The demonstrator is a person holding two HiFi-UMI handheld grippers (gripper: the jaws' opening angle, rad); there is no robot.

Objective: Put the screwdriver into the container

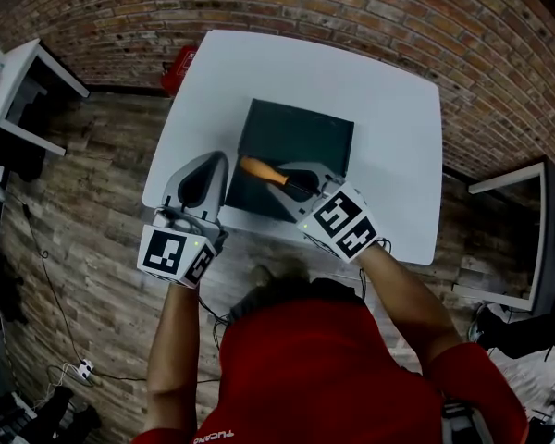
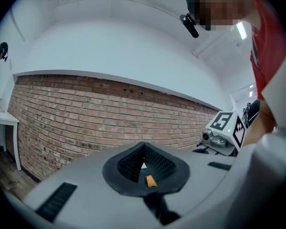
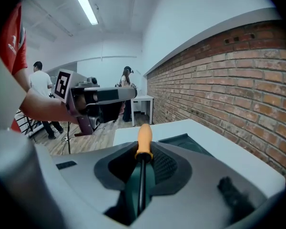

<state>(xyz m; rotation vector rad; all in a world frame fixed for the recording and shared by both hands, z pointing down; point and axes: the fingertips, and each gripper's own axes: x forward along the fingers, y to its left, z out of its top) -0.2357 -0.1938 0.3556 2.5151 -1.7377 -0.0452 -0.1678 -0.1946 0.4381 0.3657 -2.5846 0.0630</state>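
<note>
Your red shirt point(image 1: 333, 368) fills the foreground at 6 o'clock. Just past it your right gripper point(image 1: 294, 183), marker cube over the near table edge, pinches the screwdriver point(image 1: 262, 170) by its dark shaft, with the orange handle sticking out beyond the jaw tips. Seen from your head, the tool's long axis runs from the jaws toward 10 o'clock. The handle hangs above the near-left part of the dark container point(image 1: 301, 123), which sits on the white table point(image 1: 398, 155) and spreads away toward 12 o'clock. The drop turns on that relation: the tool is already over the container, so the coming move looks like a short lowering and a release rather than a reach. Your right forearm comes in from 5 o'clock, and the gripper's nose is tipped somewhat downward. Your left gripper point(image 1: 213, 169), jaws pressed together on nothing, hangs just beside the container's left edge, at 9 o'clock of the tool. Whether it touches the container cannot be told. Its forearm rises from 6 o'clock. Your right hand is plainly the nearer one and carries the job.
</note>
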